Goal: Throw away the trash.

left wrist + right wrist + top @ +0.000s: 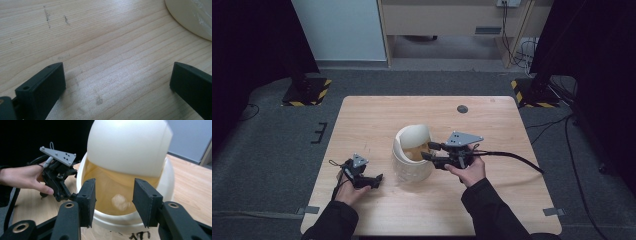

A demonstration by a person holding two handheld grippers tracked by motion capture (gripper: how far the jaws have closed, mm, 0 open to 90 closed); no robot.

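Between right gripper [113,200] jaws, bin [125,220] rim, apart

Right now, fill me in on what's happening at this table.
A person at a wooden table holds a gripper in each hand. The right gripper is at the mouth of a cream bin whose domed lid is tipped up. Its fingers are open over the rim, and a small whitish lump lies in the yellowish liner inside. The left gripper rests low over the table beside the bin, open and holding nothing.
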